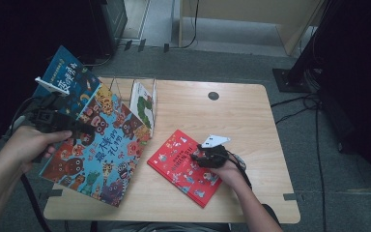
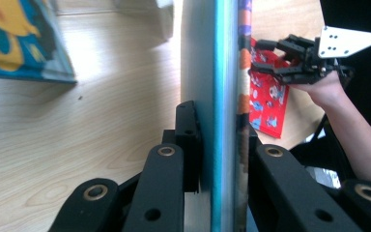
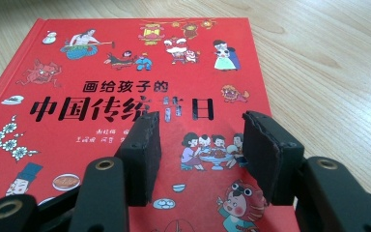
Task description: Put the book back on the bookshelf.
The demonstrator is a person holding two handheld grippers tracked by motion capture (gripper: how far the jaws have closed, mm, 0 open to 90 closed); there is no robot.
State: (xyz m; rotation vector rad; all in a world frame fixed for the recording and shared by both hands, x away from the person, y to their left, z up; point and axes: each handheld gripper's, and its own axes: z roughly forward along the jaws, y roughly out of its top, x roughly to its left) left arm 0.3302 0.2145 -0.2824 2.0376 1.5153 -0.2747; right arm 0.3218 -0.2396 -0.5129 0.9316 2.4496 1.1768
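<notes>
Pale wooden table [image 1: 251, 111] on grey floor, black curtains to either side, rounded corners, far right half bare up to a small dark disc [image 1: 213, 95] near the back edge.

Left gripper [image 1: 60, 123] raised over the table's left edge, clamped on a large teal picture book [image 1: 101, 145]; seen edge-on in the left gripper view, spine [image 2: 222, 96] squeezed between both pads, no gap either side. Book tilted, lower corner hanging past the table's front-left edge, upper corner leaning toward a wire rack [image 1: 134, 89] near the back. Overlaps a dark blue book [image 1: 70, 77] that juts out beyond the left edge. White book with a green caterpillar [image 1: 144, 101] propped upright in the rack, just beside the teal book's upper corner.

Right gripper [image 1: 207, 153] low over a red book [image 1: 186, 166] lying flat near the front edge, turned diagonally, near corner close to the table's rim. Jaws parted, nothing pinched; pads [image 3: 142, 154] hovering above the red cover [image 3: 125, 87], printed title showing in the gap between them. Strip of bare wood between red book and teal book; wide open wood to the right of the red book.
</notes>
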